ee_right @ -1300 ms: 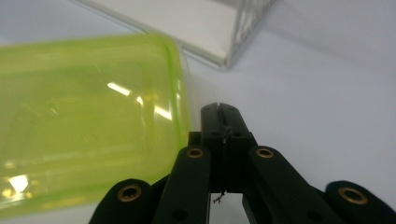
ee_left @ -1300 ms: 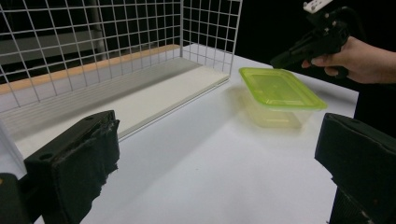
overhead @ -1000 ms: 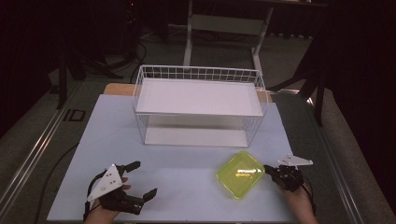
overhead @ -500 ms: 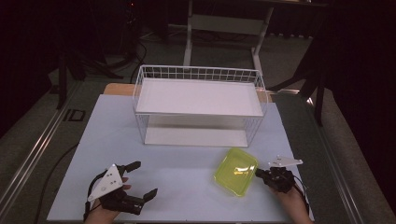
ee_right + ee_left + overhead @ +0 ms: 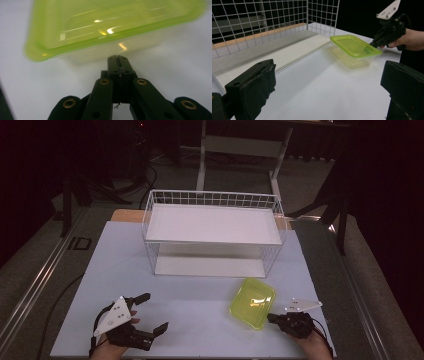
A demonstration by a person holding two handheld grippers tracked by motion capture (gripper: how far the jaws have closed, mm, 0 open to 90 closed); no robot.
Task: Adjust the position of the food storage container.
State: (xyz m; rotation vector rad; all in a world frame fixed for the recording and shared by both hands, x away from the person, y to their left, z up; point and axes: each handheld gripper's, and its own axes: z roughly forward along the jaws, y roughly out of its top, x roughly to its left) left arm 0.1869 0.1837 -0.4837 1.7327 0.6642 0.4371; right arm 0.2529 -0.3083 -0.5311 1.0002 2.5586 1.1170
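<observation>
A clear box with a yellow-green lid [image 5: 252, 302] lies on the white table top, in front of the wire basket's right end. My right gripper [image 5: 272, 318] is shut with nothing between its jaws. Its tip rests against the box's near right side; in the right gripper view the closed tip [image 5: 117, 58] sits just under the lid's rim [image 5: 112, 27]. My left gripper [image 5: 154, 311] lies at the front left, open and holding nothing. In the left gripper view [image 5: 327, 87] the box [image 5: 354, 48] and the right gripper [image 5: 372, 44] stand beyond its wide jaws.
A white wire basket [image 5: 210, 200] with a white shelf board on top stands at the back middle of the table [image 5: 200, 320]. Bare table surface lies between the two grippers. Dark floor and table legs lie beyond the far edge.
The right gripper has moved left, and the yellow-green box has slid left and turned a little ahead of its tip. The left gripper has kept still.
</observation>
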